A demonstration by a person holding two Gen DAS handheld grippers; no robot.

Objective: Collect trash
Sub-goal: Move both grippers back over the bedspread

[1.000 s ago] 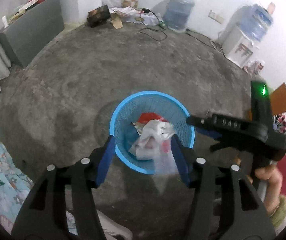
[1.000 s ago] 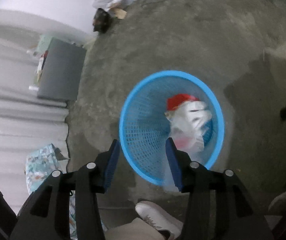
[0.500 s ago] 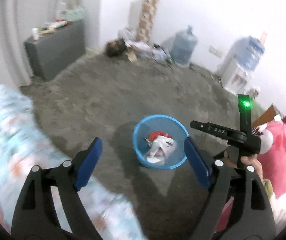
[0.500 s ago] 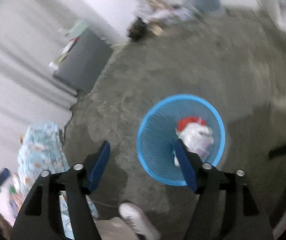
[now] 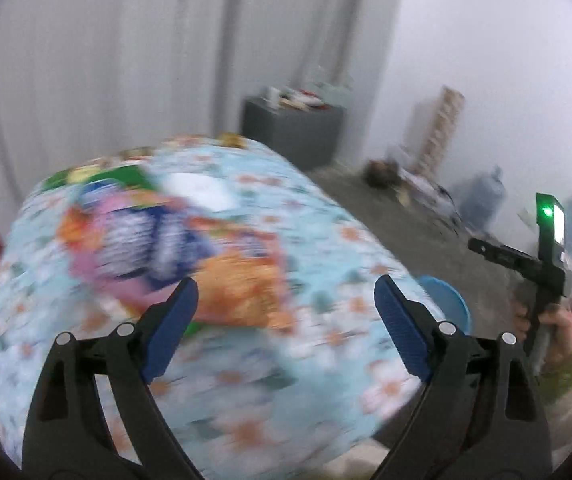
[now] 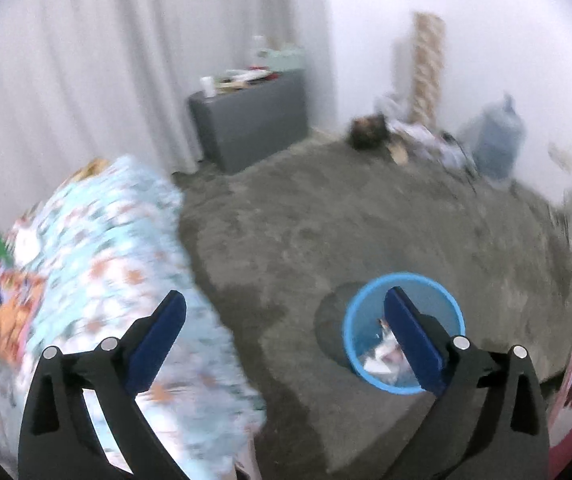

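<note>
- Floor (image 6: 326, 220): bare grey here, no loose trash spotted; skip it unless a sharper look says otherwise.
- Cloth (image 5: 326, 240): floral, draped over a low surface left of the bin, carrying what looks like the remaining litter. Treat as soft backing, so come down shallow and avoid pinching fabric along with a wrapper.
- Bin (image 6: 402, 276): blue mesh, upright on the floor, just right of the cloth edge, already holding trash (image 6: 378, 356). Short carry from cloth to bin, so keep it in view and release directly over the opening, not at the rim.
- Left gripper (image 5: 286, 282): opening, blue pads wide apart, nothing between them, aimed down over the cloth and its wrappers. Best placed for the next pick.
- Right gripper (image 6: 286, 294): opening too, pads spread, holding nothing, looking across the cloth edge and the bin. Keep clear of the left one's path, or take a second piece in parallel.
- Both views smeared; slow down and settle before committing to a target.
- Packet (image 5: 137, 240): pink and blue, lying on the cloth up and left of the left pads; details too blurred to read. Likely crinkly and light, so grab a raised edge, not the flat face.
- Orange wrapper (image 5: 241, 284): lying on the cloth, touching or overlapping the packet, nearest the left pads. Take first; straddle one end, close fully, lift straight up to check that nothing else trails.
- White paper (image 5: 201, 192): farther back on the cloth. Leave for a later pass.
</note>
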